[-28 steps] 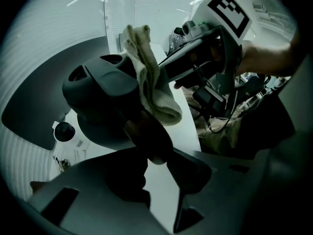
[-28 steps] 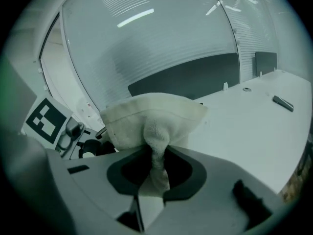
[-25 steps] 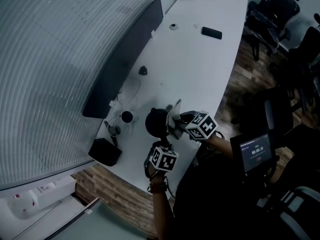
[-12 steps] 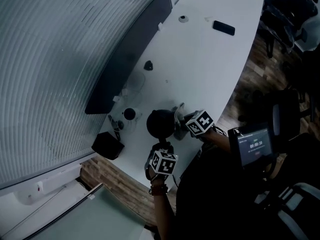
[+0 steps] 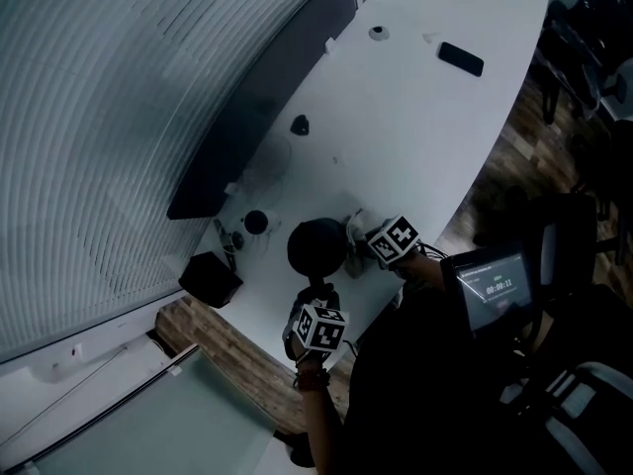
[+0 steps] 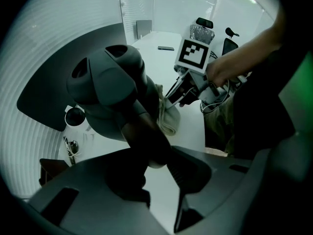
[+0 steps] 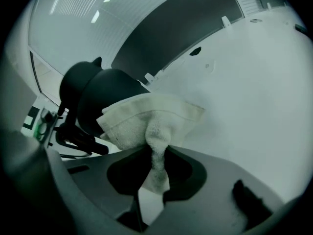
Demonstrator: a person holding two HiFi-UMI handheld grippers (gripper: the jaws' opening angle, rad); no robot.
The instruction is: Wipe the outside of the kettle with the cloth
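Note:
A dark kettle (image 5: 315,245) stands near the white table's front edge. My left gripper (image 5: 321,295) comes down from above and is shut on the kettle's handle (image 6: 146,136), which runs between its jaws in the left gripper view (image 6: 156,168). My right gripper (image 5: 364,236) is at the kettle's right side, shut on a cream cloth (image 7: 146,114). The cloth (image 5: 354,228) is bunched between the jaws (image 7: 154,168) and fans out against the kettle's dark body (image 7: 100,99). From the left gripper view the cloth (image 6: 167,117) lies against the kettle's side below the right gripper's marker cube (image 6: 194,54).
A round kettle base or cup (image 5: 255,222) and a black box (image 5: 210,278) sit left of the kettle. A phone (image 5: 461,58) and a small dark object (image 5: 299,124) lie farther up the table (image 5: 415,137). A dark panel (image 5: 267,97) lines its left side. Chairs and a lit screen (image 5: 492,287) stand right.
The right gripper has sunk with the cloth from the kettle's upper part down along its right side. The left gripper has kept its hold on the handle.

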